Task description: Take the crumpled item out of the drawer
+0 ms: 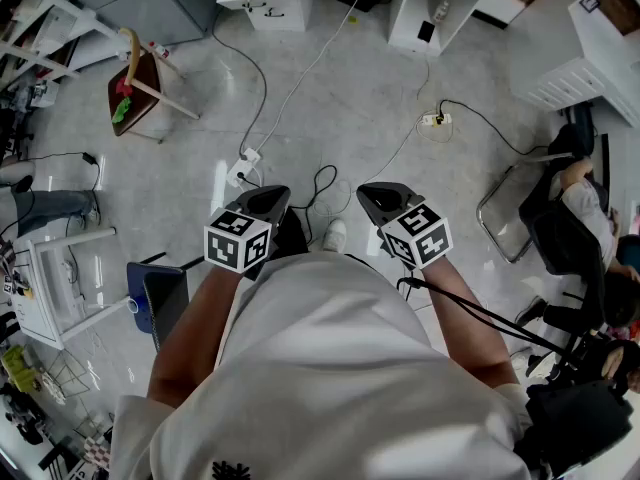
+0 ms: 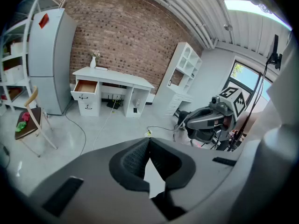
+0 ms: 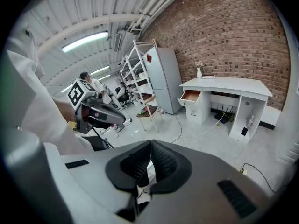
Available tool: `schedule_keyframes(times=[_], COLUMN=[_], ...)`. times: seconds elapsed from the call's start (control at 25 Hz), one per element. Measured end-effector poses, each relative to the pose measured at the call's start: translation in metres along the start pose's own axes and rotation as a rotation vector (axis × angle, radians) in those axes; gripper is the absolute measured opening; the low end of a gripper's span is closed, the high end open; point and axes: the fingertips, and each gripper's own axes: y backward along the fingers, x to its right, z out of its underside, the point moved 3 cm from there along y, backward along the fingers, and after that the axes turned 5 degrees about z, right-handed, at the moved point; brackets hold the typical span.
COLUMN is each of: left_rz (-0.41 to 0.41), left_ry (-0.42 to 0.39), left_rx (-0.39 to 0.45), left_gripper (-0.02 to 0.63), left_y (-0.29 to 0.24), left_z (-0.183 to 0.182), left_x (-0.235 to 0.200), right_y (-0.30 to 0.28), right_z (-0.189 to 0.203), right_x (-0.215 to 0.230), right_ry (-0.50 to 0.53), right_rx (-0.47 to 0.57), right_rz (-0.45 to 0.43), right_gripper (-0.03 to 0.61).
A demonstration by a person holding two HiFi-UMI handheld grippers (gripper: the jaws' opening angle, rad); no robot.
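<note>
Far to my left, on the pale floor (image 1: 180, 168), stands a wooden chair (image 1: 140, 86) with something red and green on its seat, well apart from me. My left claw (image 1: 268, 200) hangs over the floor in front of my white shirt (image 1: 330, 368). Its jaws are pressed together with nothing between them, and the left gripper view shows the two dark pads meeting along one seam. Beyond it, across the room, a white desk (image 2: 112, 80) stands against the brick wall (image 2: 126, 36) beside a tall fridge (image 2: 49, 59). The desk's left drawer (image 2: 85, 86) is pulled open. I cannot make out the crumpled item, because the drawer's inside shows only as a brown patch at this range. Cables (image 1: 264, 98) trail over the floor between me and the desk. My right claw (image 1: 378, 198) is level with the left one, near it but not touching, and it too is closed on nothing, pads together. Further right a person (image 1: 585, 203) sits on a dark chair (image 1: 560, 243), well apart from both claws
</note>
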Motion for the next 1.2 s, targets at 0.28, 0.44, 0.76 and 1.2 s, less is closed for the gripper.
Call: schedule_keyframes(times=[0.28,0.44,0.76,1.2], left_rz=[0.038,0.064,0.101,0.055], left_ry=[0.016,0.054,0.006,0.017], left_rx=[0.003,0.008,-0.002,-0.014], left_gripper=[0.021,0.021,0.021,0.025], left_y=[-0.006,-0.018,-0.051,-0.062], left_z=[-0.029,-0.053,-0.163,-0.218], left_x=[-0.047,-0.104,-0.240,-0.369], right_y=[-0.043,-0.081,-0.174,-0.269], right_z=[-0.033,-0.070,-0.184,-0.280], right_x=[0.015,0.030,0.087,0.119], right_ry=[0.002,0.013,0.008,-0.016], right_rx=[-0.030,-0.060,-0.079,-0.062], right_rz=[0.004,0.024,0.086,0.099], right_gripper=[0.029,0.029,0.032,0.106])
